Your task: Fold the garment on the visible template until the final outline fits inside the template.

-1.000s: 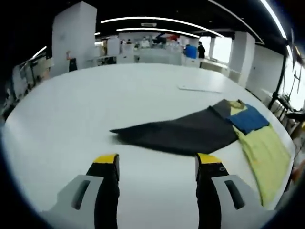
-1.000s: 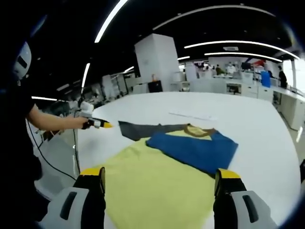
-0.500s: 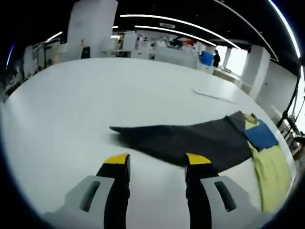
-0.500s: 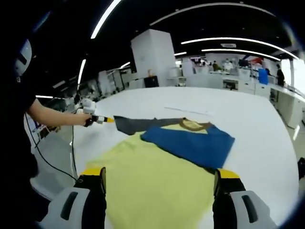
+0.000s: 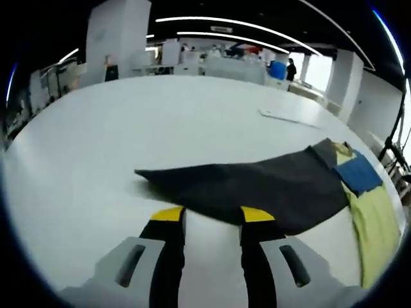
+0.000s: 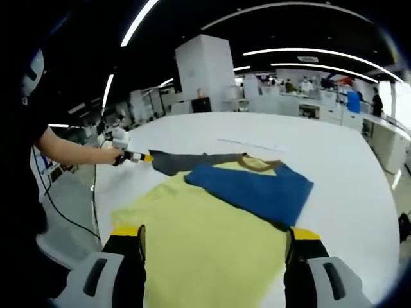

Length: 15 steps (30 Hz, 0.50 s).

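Left claw (image 5: 212,215) beside garment's (image 5: 257,186) edge.

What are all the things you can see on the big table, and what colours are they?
Table: one, white, under everything.
Garment: one, yellow body, with a blue sleeve folded over it and a dark grey sleeve stretched out flat.
Flat sheet: one, white, on the table beyond the garment.
Left gripper: one, black jaws with yellow tips, at the grey sleeve's edge.
Right gripper: one, same colours, jaws wide apart over the yellow part.
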{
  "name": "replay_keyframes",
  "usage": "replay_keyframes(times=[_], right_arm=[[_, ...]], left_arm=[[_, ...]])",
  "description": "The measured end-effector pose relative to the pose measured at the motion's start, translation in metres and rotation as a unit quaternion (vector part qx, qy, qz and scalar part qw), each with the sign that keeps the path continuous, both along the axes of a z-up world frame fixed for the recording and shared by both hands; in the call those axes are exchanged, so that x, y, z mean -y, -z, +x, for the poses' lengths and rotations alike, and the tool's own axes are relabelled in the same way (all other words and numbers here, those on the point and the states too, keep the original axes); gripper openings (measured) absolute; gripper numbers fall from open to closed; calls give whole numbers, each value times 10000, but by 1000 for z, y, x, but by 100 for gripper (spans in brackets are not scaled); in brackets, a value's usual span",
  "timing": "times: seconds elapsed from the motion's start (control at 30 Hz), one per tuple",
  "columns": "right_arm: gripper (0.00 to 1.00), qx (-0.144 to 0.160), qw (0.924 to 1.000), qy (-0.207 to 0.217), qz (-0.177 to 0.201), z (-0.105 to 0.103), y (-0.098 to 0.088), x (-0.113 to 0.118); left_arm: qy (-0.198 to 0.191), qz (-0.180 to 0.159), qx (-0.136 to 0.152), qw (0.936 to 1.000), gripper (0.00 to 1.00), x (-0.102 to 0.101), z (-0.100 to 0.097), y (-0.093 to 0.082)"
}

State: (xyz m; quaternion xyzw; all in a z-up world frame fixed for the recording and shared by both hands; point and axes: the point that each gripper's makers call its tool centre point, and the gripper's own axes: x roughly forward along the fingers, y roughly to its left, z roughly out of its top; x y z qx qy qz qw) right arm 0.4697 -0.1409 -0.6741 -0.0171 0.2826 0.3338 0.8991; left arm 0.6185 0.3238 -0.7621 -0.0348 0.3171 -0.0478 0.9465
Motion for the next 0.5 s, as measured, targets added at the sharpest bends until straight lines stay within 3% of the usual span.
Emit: replay_keyframes(times=[0.17, 0.23, 0.3, 0.33, 0.5], right_arm=[[87, 36, 10000, 10, -14, 1, 0, 0], [87, 51, 10000, 19, -15, 2, 0, 0], [86, 68, 10000, 25, -28, 2, 0, 0], [86, 80, 10000, 34, -48, 2, 0, 0], [85, 103, 9999, 29, -77, 3, 0, 1]], left_arm=[[-22, 187, -249, 9995, 16, 3, -3, 1], [-114, 30, -336, 9994, 9, 6, -3, 1], [-284, -351, -333, 9984, 2, 13, -3, -1], [-324, -476, -333, 9978, 1, 15, -3, -1], [-334, -396, -278, 9983, 0, 9, -4, -7]])
